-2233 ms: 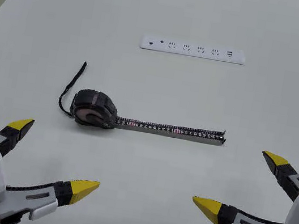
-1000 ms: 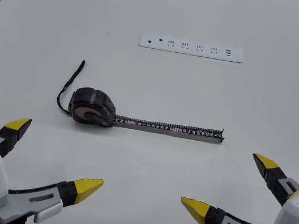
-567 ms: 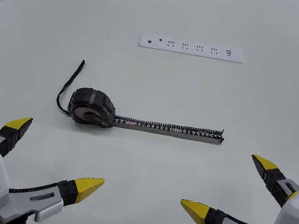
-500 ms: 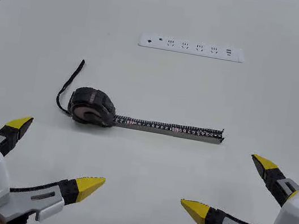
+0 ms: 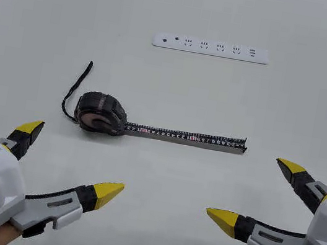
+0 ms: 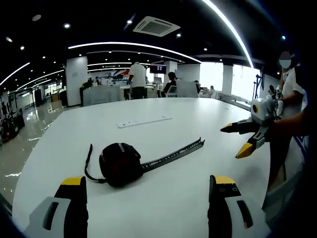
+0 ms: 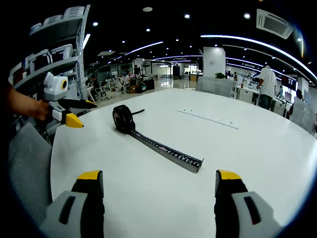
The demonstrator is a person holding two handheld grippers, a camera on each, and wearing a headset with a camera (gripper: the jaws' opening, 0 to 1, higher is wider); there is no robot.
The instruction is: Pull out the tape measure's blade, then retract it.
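- Head view, first item: tape measure (image 5: 99,113). The black case stands on its base on the white desk (image 5: 229,102), well in from the desk's left edge, with a round side face turned toward you.
- Blade (image 5: 186,137): drawn out of the case and lying along the desk, running to your right. The small end hook stands up at its right-hand tip.
- Strap (image 5: 74,92): a black loop trailing from the left of the case toward the desk's far edge.
- Power strip (image 5: 210,47): white and flat, on the far side of the tape measure. It lies roughly parallel to the blade and well apart from it.
- Left gripper (image 5: 76,157): your jaws are spread wide with nothing between them. The yellow tips sit on the near side of the case, apart from it.
- Right gripper (image 5: 246,188): the jaws are likewise spread wide and empty. It is held nearer to you than the blade's hooked end and touches nothing.
- Left gripper view: the case (image 6: 119,162) lies ahead between your two jaws, a little left of centre. The blade (image 6: 173,152) runs off up and to the right, and the right gripper (image 6: 247,136) shows beyond its tip.
- Right gripper view: the blade's hooked end (image 7: 195,163) lies ahead between your jaws. The case (image 7: 123,118) sits farther off at the blade's other end, with the left gripper (image 7: 74,114) to the left of it.
- Background: people stand and sit at other desks.
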